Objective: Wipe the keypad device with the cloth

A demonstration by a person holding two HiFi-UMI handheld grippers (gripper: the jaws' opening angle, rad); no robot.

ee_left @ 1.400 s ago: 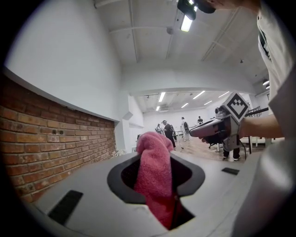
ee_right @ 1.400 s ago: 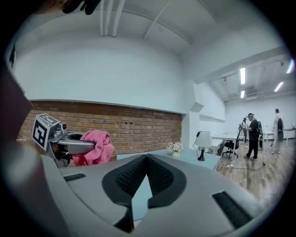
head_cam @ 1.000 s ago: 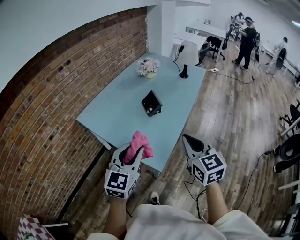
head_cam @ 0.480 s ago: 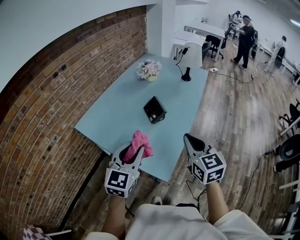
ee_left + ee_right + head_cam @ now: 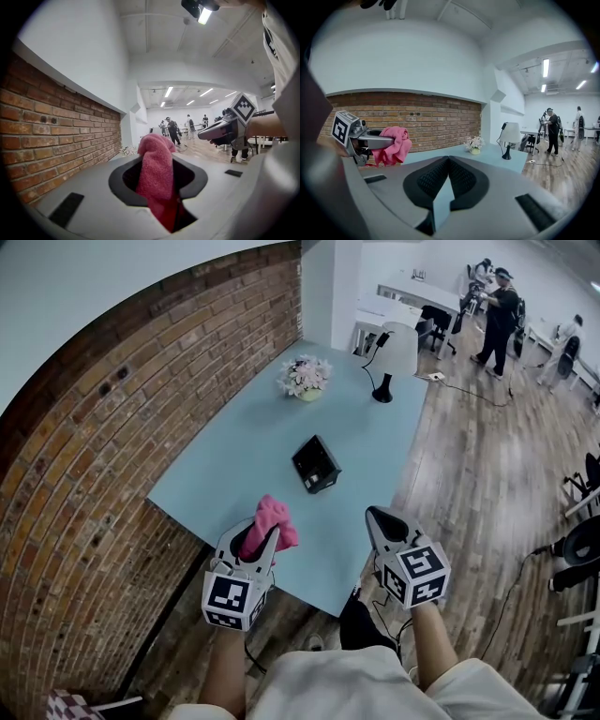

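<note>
The black keypad device (image 5: 316,465) stands near the middle of the light blue table (image 5: 253,451). My left gripper (image 5: 264,533) is shut on a pink cloth (image 5: 269,524), held above the table's near edge, well short of the device. In the left gripper view the pink cloth (image 5: 156,171) bulges up between the jaws. My right gripper (image 5: 372,517) hovers at the table's near right edge, shut with nothing in it; its pads (image 5: 459,178) meet in the right gripper view. The keypad device does not show in either gripper view.
A small pot of flowers (image 5: 306,377) and a table lamp (image 5: 394,352) stand at the table's far end. A brick wall (image 5: 112,437) runs along the left. Wooden floor (image 5: 487,474) lies to the right, with people (image 5: 495,310), desks and chairs far back.
The view has shifted closer over the table. The left gripper with the cloth has drifted slightly left and forward. The right gripper holds about the same place.
</note>
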